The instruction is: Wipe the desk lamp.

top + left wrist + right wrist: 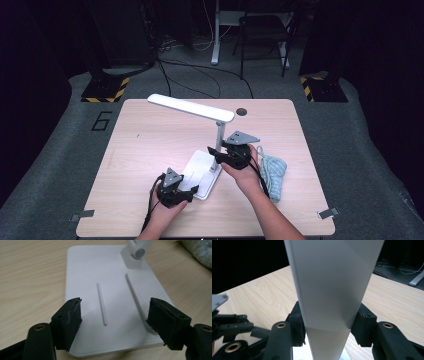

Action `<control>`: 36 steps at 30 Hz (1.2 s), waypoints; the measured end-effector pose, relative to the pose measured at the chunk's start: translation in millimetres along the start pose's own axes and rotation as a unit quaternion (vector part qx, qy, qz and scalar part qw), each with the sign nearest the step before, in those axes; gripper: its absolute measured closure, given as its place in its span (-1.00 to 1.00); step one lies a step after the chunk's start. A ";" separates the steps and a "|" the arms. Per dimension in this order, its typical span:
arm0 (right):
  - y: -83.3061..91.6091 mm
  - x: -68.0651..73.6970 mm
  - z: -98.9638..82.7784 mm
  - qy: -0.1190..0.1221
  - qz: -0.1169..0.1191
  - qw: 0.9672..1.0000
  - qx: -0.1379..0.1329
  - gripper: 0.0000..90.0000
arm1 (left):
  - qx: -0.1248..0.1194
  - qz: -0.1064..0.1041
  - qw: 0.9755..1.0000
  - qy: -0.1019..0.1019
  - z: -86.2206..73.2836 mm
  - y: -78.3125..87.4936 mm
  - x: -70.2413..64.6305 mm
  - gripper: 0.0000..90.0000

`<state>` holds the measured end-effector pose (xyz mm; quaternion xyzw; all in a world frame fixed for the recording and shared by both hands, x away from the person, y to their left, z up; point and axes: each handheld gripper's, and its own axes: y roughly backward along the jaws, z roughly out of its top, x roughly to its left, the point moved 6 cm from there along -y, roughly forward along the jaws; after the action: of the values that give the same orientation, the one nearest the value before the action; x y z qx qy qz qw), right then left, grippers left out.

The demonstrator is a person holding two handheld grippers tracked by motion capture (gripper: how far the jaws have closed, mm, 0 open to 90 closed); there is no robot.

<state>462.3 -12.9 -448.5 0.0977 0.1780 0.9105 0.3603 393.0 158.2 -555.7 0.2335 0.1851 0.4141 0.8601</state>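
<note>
Clamping the lamp's stiff upright post (218, 142), your right gripper (220, 156) grips well; your left gripper (192, 192) gapes over the base (110, 290).

wooden table (140, 145), blue cloth (274, 172), chair (262, 30)

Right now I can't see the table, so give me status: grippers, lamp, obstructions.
Right gripper clamped on lamp post. Left gripper open over lamp base. Blue cloth beside base, clear.
</note>
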 end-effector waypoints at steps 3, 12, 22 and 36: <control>5.0 -0.3 -2.7 0.000 0.001 1.000 -0.003 0.14 | 0.009 0.028 0.999 -0.026 -0.6 0.8 5.7 -0.31; 24.5 6.0 -12.2 0.004 0.012 1.000 -0.005 0.14 | 0.016 0.002 0.999 -0.028 3.9 7.5 3.1 -0.19; 38.6 20.7 -20.1 0.012 0.035 0.999 -0.008 0.14 | 0.016 -0.051 0.998 -0.044 4.0 18.5 -31.6 -0.46; 33.2 19.1 -18.5 0.000 0.034 0.999 -0.017 0.13 | 0.050 -0.027 0.995 -0.083 -7.9 4.8 -49.8 -0.59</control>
<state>422.2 -26.9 -451.4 0.0976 0.1592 0.9249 0.3311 356.6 123.1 -553.3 0.3047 0.1402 0.3601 0.8705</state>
